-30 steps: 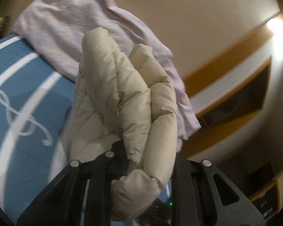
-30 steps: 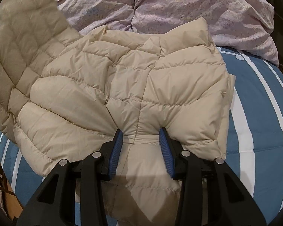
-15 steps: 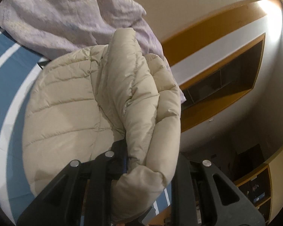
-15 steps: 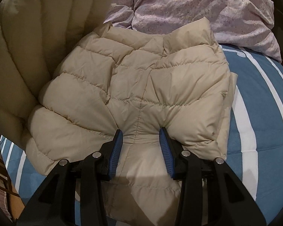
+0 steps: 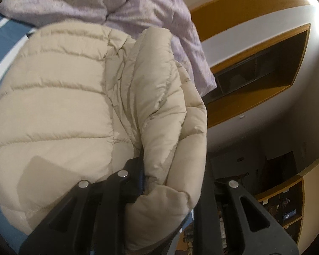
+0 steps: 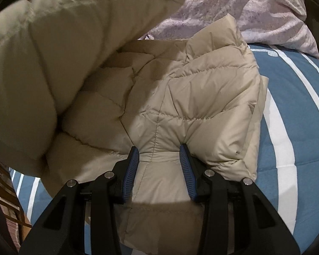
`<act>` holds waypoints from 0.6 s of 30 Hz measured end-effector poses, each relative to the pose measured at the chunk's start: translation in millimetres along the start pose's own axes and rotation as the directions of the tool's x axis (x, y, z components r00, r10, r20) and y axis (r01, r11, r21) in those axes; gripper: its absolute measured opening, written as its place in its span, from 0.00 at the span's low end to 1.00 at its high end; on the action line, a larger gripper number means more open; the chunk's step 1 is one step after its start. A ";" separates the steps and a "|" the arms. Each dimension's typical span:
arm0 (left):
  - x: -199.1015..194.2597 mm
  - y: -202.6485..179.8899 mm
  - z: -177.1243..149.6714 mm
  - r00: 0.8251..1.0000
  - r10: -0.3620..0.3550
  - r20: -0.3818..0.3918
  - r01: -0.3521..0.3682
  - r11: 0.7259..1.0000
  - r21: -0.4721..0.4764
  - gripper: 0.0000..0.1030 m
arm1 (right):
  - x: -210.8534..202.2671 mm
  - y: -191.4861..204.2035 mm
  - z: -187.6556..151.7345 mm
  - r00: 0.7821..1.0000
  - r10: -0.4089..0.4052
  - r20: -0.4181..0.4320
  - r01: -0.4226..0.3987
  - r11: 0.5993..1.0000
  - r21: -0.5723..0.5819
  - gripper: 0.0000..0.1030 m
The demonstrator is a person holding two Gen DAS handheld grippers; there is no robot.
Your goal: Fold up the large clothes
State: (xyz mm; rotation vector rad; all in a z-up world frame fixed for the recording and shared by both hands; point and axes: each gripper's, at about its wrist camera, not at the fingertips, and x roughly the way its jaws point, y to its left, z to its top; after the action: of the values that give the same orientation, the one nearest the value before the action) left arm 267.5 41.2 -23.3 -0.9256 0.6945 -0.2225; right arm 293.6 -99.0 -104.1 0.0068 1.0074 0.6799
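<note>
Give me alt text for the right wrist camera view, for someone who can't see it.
The right gripper pinches a bunched part of a beige puffer jacket lying on a blue and white striped bedspread. A raised flap of the same jacket fills the upper left, and a rumpled lilac duvet lies behind.

Puffer jacket: beige, quilted, puffy. Lies partly folded on blue-and-white striped bedding, collar end toward 12 o'clock. One bunched portion raised clear of the bed, arching over from 10 o'clock.
</note>
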 end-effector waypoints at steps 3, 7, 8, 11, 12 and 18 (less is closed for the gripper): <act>16.1 4.1 -3.1 0.999 0.006 -0.034 -0.006 1.000 -0.010 0.20 | -1.3 -6.1 -0.5 1.000 0.026 0.007 -0.026 0.999 0.025 0.41; 38.4 11.1 -6.5 0.997 0.022 -0.076 -0.023 1.000 -0.016 0.21 | -4.5 -14.1 -1.4 0.999 0.052 0.015 -0.053 0.997 0.061 0.41; 41.9 12.0 -7.8 0.996 0.026 -0.084 -0.028 0.999 -0.016 0.21 | -5.7 -16.1 -1.8 0.998 0.058 0.018 -0.059 0.996 0.069 0.41; 54.8 12.8 -9.4 0.993 0.042 -0.108 -0.045 0.999 -0.018 0.21 | -10.8 -27.0 -2.6 0.997 0.078 0.027 -0.080 0.992 0.099 0.41; 58.6 13.4 -13.4 0.993 0.046 -0.112 -0.048 0.999 -0.015 0.21 | -13.5 -30.2 -3.5 0.996 0.083 0.028 -0.086 0.990 0.113 0.40; 71.0 11.3 -19.7 0.987 0.061 -0.149 -0.062 0.998 -0.005 0.22 | -29.0 -46.0 -11.1 0.995 0.098 0.035 -0.103 0.981 0.166 0.39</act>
State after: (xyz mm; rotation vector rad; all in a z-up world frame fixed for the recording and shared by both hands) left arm 307.9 2.3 -72.4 -0.9015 0.8611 -0.2355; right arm 298.8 -154.2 -101.9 0.2144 1.0409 0.6836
